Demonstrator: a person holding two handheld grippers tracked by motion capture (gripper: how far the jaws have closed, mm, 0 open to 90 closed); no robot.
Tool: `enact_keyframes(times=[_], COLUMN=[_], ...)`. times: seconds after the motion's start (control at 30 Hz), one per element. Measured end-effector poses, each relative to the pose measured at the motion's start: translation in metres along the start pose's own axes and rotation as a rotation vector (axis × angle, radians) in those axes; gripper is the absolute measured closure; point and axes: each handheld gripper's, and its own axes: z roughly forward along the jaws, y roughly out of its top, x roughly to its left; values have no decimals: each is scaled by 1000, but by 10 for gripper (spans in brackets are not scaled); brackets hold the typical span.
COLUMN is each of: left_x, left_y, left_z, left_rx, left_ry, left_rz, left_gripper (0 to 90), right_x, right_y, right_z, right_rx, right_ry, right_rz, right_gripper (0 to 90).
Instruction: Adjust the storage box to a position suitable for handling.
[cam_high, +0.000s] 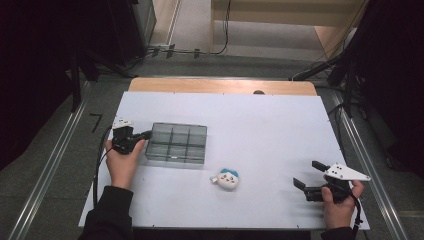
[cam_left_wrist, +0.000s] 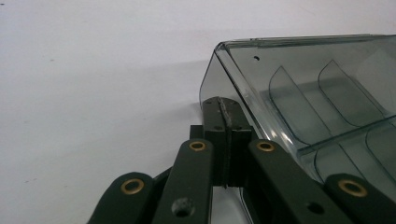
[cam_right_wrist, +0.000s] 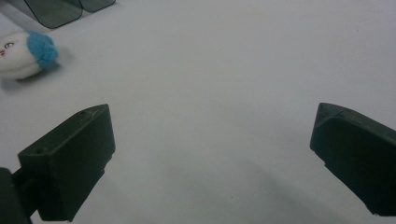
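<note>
**Left gripper braces the box while the toy waits**

At centre-left of the high view, the left gripper, jaws pressed together, touches the left end of the compartment box, likely steadying it. The plush toy lies on the white table below the box. At lower right, the right gripper rests wide open, empty, facing the toy.

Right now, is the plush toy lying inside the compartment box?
No, the plush toy lies on the white table, apart from the compartment box.
</note>
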Motion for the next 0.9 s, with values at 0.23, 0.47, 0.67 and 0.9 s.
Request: enact_keyframes(times=[0.23,0.47,0.67,0.9], left_x=[-7,-10,-17,-26], left_y=[0,0,-1,-1], left_z=[5,6,9,13], left_rx=[10,12,21,31], left_ry=[-19,-34,-47,-69], left_rz=[15,19,27,41], left_gripper=[900,900,900,900], right_x=[0,0,0,0], right_y=[0,0,0,0], right_z=[0,0,0,0], right_rx=[0,0,1,1], right_ry=[1,1,1,2], right_rz=[0,-1,-2,-2], right_gripper=[0,0,0,0])
